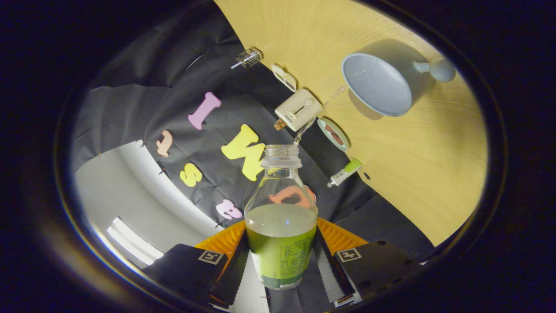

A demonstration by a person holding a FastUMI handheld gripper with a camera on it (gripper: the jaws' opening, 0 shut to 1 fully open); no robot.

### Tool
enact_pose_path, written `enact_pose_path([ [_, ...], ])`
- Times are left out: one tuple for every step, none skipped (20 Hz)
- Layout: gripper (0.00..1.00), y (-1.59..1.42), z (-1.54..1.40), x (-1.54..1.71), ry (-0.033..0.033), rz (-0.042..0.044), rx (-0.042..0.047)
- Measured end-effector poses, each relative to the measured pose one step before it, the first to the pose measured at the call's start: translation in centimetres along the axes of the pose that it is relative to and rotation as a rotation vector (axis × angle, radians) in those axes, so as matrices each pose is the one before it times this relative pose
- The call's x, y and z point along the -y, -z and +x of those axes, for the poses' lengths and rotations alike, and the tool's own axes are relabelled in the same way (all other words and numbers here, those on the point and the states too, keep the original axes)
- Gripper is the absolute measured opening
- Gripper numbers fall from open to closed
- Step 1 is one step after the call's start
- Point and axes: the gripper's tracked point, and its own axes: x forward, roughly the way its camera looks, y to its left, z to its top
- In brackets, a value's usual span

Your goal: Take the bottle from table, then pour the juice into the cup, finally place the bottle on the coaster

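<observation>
the tool (281,261) grips the bottle (281,226) between both fingers, tilted, a thin stream leaving its mouth toward the cup (382,80) beyond.

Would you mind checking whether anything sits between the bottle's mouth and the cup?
Nothing visible does. The tongs grip the tilted bottle, and a thin stream runs from its mouth toward the cup.

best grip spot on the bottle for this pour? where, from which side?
Grip the bottle on its straight labelled lower body, as the gripper does now, one finger on each side. That section is cylindrical with parallel walls; above it the shoulder tapers to the neck and would likely slip. Coming from the base end leaves the open mouth clear, streaming toward the cup.
</observation>
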Motion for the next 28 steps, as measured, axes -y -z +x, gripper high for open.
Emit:
enact_pose_path([
  [0.79, 0.061, -0.089, 0.047, 0.00116, 0.00735, -0.00443],
  [0.79, 0.037, -0.093, -0.038, -0.00076, 0.00500, -0.00205],
  [0.79, 0.125, -0.079, -0.026, -0.00259, 0.00613, -0.00205],
  [0.79, 0.115, 0.124, -0.029, 0.00051, 0.00379, -0.00636],
  [0.79, 0.108, 0.127, -0.012, 0.00045, 0.00474, -0.00566],
  [0.79, -0.012, 0.058, -0.092, -0.00153, 0.00407, -0.00346],
  [0.79, -0.016, 0.000, 0.002, -0.00222, 0.00434, -0.00211],
  [0.79, -0.059, -0.122, -0.067, -0.00136, 0.00251, 0.00067],
  [0.79, -0.023, -0.082, 0.024, 0.00078, 0.00100, 0.00206],
  [0.79, -0.048, -0.094, 0.038, 0.00199, -0.00074, 0.00095],
  [0.79, 0.005, -0.008, -0.076, -0.00053, -0.00231, 0.00046],
  [0.79, -0.015, -0.019, -0.022, -0.00181, -0.00343, 0.00010],
  [0.79, 0.006, 0.000, -0.006, -0.00226, -0.00372, -0.00101],
  [0.79, 0.063, 0.056, 0.174, 0.00731, -0.00716, -0.00228],
  [0.79, -0.003, 0.086, 0.142, 0.01053, -0.01439, 0.00005],
  [0.79, -0.024, 0.079, 0.204, 0.01291, -0.02522, 0.00251],
  [0.79, -0.005, 0.056, 0.327, 0.01350, -0.03026, 0.00210],
  [0.79, 0.153, 0.149, 0.285, 0.01219, -0.03374, -0.00531],
  [0.79, 0.146, 0.165, 0.299, 0.01075, -0.03050, -0.00703],
  [0.79, 0.152, 0.013, 0.373, 0.01503, -0.04035, -0.00324],
  [0.79, 0.108, 0.097, 0.344, 0.01563, -0.03973, -0.00063],
  [0.79, 0.148, 0.289, 0.250, 0.01805, -0.04235, -0.00005],
  [0.79, 0.187, 0.049, 0.460, 0.02563, -0.04640, 0.00166],
  [0.79, 0.295, 0.063, 0.370, 0.03344, -0.06155, 0.00108],
  [0.79, 0.306, 0.024, 0.213, 0.03153, -0.07255, -0.00064],
  [0.79, 0.247, -0.039, 0.106, 0.02919, -0.07364, 0.00151],
  [0.79, 0.231, -0.042, 0.030, 0.02095, -0.06192, 0.00109],
  [0.79, -0.041, -0.067, -0.172, 0.00499, -0.03794, 0.00809],
])
